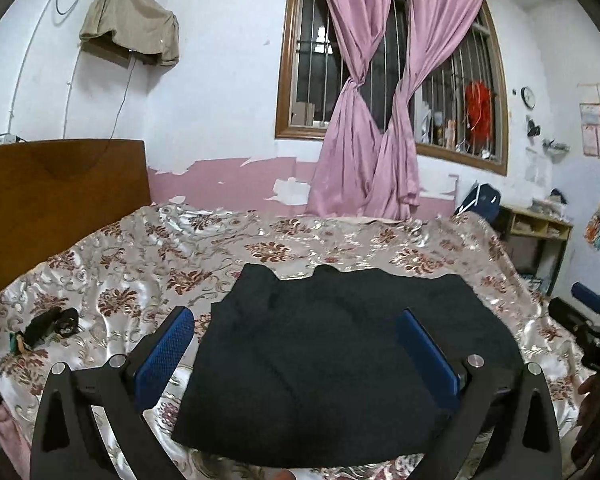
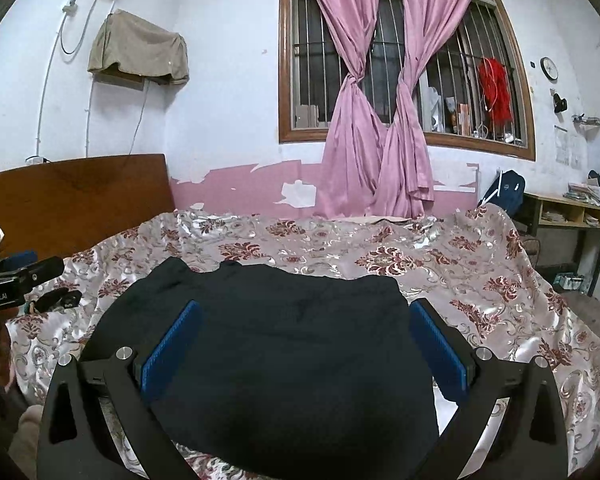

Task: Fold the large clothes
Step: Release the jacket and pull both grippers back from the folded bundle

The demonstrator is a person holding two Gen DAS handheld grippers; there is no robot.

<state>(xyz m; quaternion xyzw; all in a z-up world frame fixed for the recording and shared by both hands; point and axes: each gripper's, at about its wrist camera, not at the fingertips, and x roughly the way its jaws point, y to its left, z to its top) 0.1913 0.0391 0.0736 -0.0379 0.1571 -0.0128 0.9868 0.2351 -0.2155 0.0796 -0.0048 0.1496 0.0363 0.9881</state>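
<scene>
Claws, left (image 1: pixel 296 350) and right (image 2: pixel 306 342), gape above folded garment (image 1: pixel 340 352); bedspread (image 1: pixel 140 256) surrounds it.

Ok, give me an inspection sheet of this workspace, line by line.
Surface: bed with a floral satin cover, wrinkled.
Job's things: black garment lies flat on the cover, partly folded, apart from both grippers.
Clutter: small dark items on the cover, left of the garment; too small to identify.
Grippers: left gripper open, empty, above the garment; right gripper open, empty, above the garment.
Cables: wire runs down the wall to behind the headboard; none on the bed.
Surroundings: barred window with knotted pink curtains, wall clock, desk, peeling pink wall paint.
</scene>
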